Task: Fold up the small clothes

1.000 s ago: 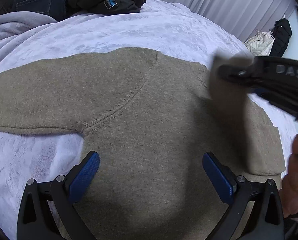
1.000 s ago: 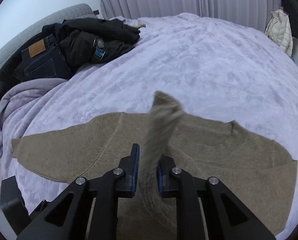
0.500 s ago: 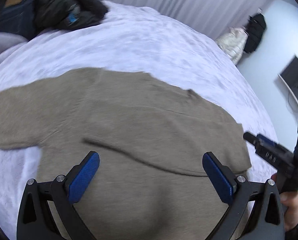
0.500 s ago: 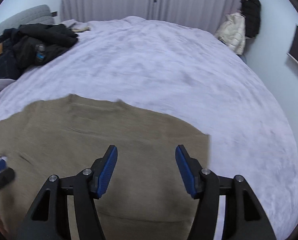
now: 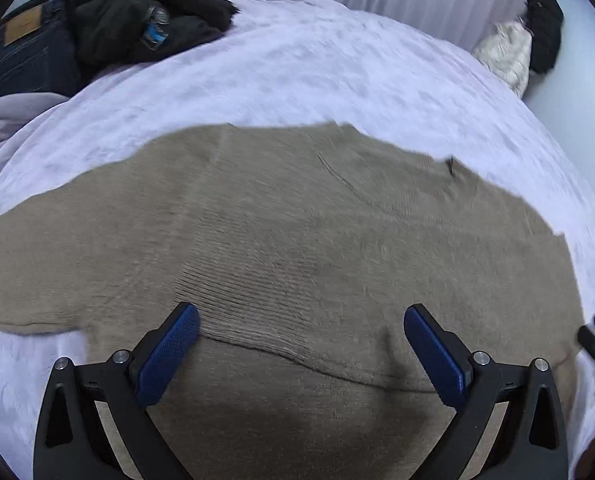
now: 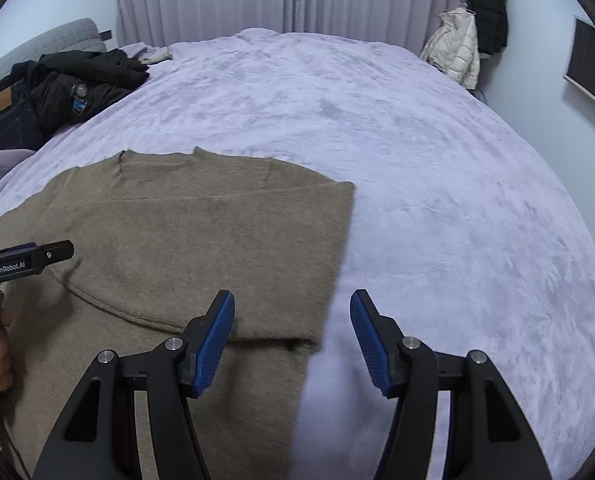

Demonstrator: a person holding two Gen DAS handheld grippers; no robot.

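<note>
**Both grippers open over sweater**

Tan knit sweater lies flat on lilac fleece bedspread, right sleeve folded across body. Left gripper jaws wide, empty. Right gripper just opened, nothing between pads, above sweater's right edge.

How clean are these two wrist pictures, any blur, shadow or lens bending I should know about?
Left wrist view: motion blur smears the far edge of the tan knitted sweater and the lavender plush bedspread; a dark shadow lies between the open left gripper fingers. Right wrist view: sharper, slight smear along the sweater's right edge; fisheye bulges the bed and darkens the corners in both.
</note>
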